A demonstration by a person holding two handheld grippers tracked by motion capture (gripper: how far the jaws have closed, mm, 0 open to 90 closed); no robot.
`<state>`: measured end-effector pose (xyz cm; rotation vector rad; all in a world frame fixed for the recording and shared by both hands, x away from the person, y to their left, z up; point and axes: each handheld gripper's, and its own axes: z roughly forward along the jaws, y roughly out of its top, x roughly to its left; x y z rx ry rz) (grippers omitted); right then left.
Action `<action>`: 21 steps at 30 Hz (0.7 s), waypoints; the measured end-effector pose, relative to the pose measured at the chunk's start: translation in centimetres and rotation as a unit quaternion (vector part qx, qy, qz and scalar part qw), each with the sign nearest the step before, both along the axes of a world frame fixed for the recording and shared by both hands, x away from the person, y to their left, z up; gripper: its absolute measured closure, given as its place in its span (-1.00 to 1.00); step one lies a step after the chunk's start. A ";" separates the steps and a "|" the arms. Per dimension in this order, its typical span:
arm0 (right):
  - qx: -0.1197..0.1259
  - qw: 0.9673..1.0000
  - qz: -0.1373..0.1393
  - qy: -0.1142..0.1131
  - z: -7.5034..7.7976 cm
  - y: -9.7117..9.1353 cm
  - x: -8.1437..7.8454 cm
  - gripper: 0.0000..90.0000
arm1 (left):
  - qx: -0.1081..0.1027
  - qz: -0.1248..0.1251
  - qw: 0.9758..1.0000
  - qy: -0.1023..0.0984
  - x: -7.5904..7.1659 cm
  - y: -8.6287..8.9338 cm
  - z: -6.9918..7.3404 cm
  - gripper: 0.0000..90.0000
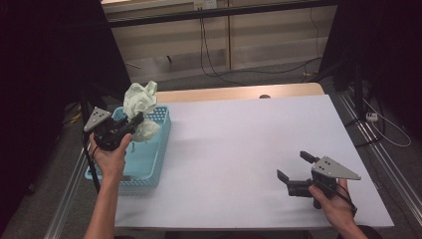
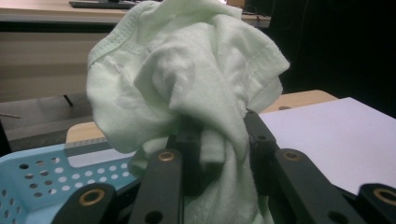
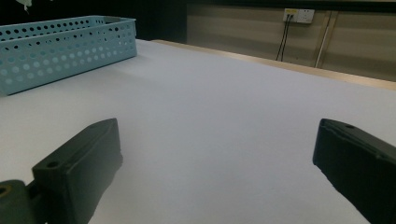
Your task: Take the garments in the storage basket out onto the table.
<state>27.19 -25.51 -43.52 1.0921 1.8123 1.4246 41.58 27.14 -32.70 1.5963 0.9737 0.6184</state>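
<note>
The left gripper (image 1: 130, 124) has its jaws clamped on the pale green cloth (image 1: 141, 102) and holds it up over the blue basket (image 1: 154, 164). So the pick-up looks done. The cloth is not yet on the bench (image 1: 239, 149). The right gripper (image 1: 294, 167) waits far from the basket, jaws wide apart, holding nothing.

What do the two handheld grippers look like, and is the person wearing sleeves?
Both the left gripper and the right gripper are black, with two blocky jaws on linked bars with brass-coloured pivot rings. Each carries a grey three-cornered plate on top. A dark cable trails from each. The forearms are bare, no sleeves.
</note>
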 end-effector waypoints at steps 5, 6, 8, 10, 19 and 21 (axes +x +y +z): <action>-0.002 1.000 0.001 0.000 0.0 0.0 0.0 -0.99 | 0.000 -0.020 1.000 -0.006 -0.3 -1.0 0.5 0.62; 0.000 1.000 0.000 0.000 0.0 0.0 0.0 -0.99 | -0.002 -0.025 1.000 -0.009 -0.4 -1.2 0.6 0.62; 0.000 1.000 0.000 0.000 0.0 0.0 0.0 -0.99 | 0.002 -0.035 0.999 -0.010 -0.6 -1.6 0.8 0.62; -0.001 1.000 0.001 0.000 0.0 0.0 0.0 -0.98 | 0.007 -0.040 0.999 -0.016 -0.7 -2.0 1.0 0.62; -0.001 1.000 0.000 -0.001 0.0 0.0 0.0 -0.99 | 0.011 -0.066 0.997 -0.023 -1.3 -3.7 1.7 0.62; -0.001 1.000 0.001 0.000 0.0 0.0 0.0 -0.99 | 0.011 -0.071 0.997 -0.021 -1.3 -4.0 1.7 0.62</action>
